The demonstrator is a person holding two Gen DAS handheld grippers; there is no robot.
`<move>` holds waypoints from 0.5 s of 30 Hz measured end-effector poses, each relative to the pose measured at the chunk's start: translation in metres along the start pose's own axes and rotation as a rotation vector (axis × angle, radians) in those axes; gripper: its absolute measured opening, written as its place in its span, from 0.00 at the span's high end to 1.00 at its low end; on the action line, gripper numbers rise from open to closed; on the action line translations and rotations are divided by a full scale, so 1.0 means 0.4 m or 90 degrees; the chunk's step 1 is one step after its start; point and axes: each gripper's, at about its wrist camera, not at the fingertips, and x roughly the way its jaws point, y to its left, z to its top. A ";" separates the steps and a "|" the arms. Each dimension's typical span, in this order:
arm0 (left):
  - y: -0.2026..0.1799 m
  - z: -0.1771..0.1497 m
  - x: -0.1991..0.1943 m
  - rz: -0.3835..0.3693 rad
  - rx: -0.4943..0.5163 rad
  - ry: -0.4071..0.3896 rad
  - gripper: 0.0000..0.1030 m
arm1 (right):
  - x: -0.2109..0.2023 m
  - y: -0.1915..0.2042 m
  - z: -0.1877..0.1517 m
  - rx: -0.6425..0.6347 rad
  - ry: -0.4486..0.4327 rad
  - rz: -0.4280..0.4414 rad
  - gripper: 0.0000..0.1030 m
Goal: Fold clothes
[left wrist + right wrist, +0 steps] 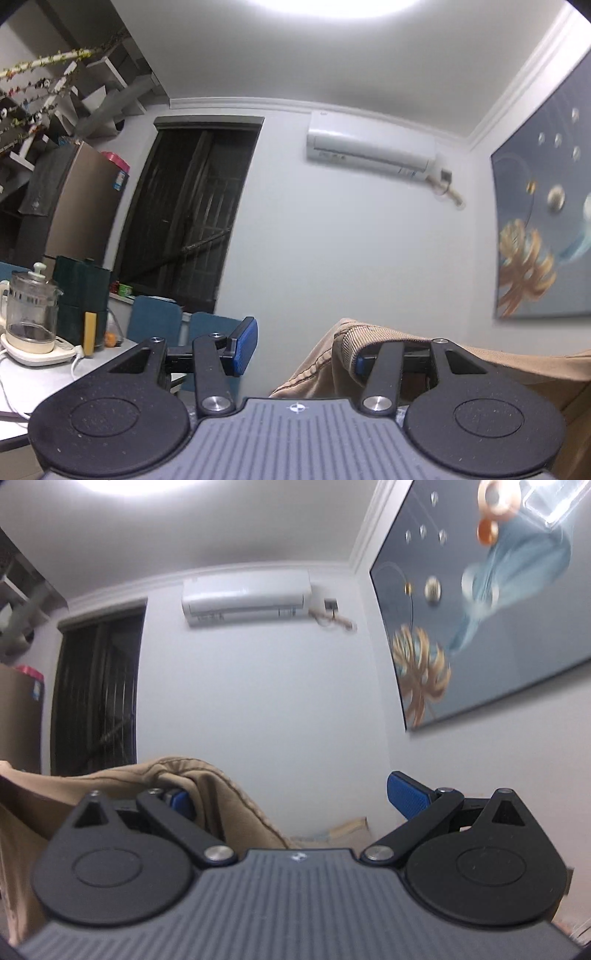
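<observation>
The left gripper, a black two-finger tool with blue ribbed pads, stands wide open and points up at the wall and ceiling rather than down at any work surface. Its left pad is bare in the air, while its right finger is draped by a fold of the tan corduroy-ribbed garment, whose stitched hem curls over the fingertip and falls away to the right of and below the gripper. Nothing is pinched; the cloth seems only hooked on that one finger, which I judge serves to lift and spread it. To the left of and below the gripper, a glass kettle on a cream base sits on the white table. In the right wrist view, the right gripper is likewise spread wide and tilted upward, its right pad free and its left finger buried in the same tan garment, which bunches over it and trails off to the left. Ahead of both, high on the wall, hangs the white air conditioner. The garment is thus slung between the two inner fingers, held aloft; whether it is being opened out or gathered for a fold cannot be told.
</observation>
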 end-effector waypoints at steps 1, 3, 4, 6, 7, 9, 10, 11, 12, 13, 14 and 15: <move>-0.009 0.033 -0.016 -0.007 -0.001 0.000 0.49 | -0.025 -0.007 0.037 0.009 -0.003 0.003 0.00; -0.028 0.090 -0.047 -0.015 -0.002 0.004 0.49 | -0.067 -0.031 0.100 0.050 0.000 0.022 0.00; -0.038 0.112 -0.057 -0.022 -0.005 0.011 0.49 | -0.074 -0.040 0.119 0.063 0.002 0.028 0.00; -0.048 0.144 -0.086 -0.028 -0.016 0.023 0.49 | -0.071 -0.046 0.141 0.057 0.004 0.022 0.00; -0.051 0.144 -0.080 -0.031 -0.020 0.033 0.49 | -0.065 -0.047 0.148 0.049 0.006 0.018 0.00; -0.053 0.108 -0.036 -0.027 -0.021 0.060 0.49 | -0.031 -0.041 0.130 0.019 0.021 0.004 0.00; -0.050 0.080 -0.006 -0.025 -0.021 0.075 0.49 | -0.007 -0.040 0.113 0.009 0.033 -0.003 0.00; -0.045 0.039 0.045 -0.023 -0.019 0.092 0.49 | 0.022 -0.039 0.087 0.007 0.050 -0.007 0.00; -0.051 0.000 0.090 -0.020 -0.018 0.110 0.49 | 0.052 -0.037 0.055 0.009 0.070 -0.008 0.00; -0.045 -0.054 0.141 -0.020 -0.018 0.127 0.49 | 0.089 -0.038 0.013 0.014 0.092 -0.008 0.00; -0.039 -0.108 0.191 -0.020 -0.018 0.145 0.49 | 0.135 -0.043 -0.036 0.021 0.116 -0.010 0.00; -0.041 -0.167 0.246 -0.017 -0.007 0.155 0.49 | 0.183 -0.050 -0.088 0.027 0.141 -0.011 0.00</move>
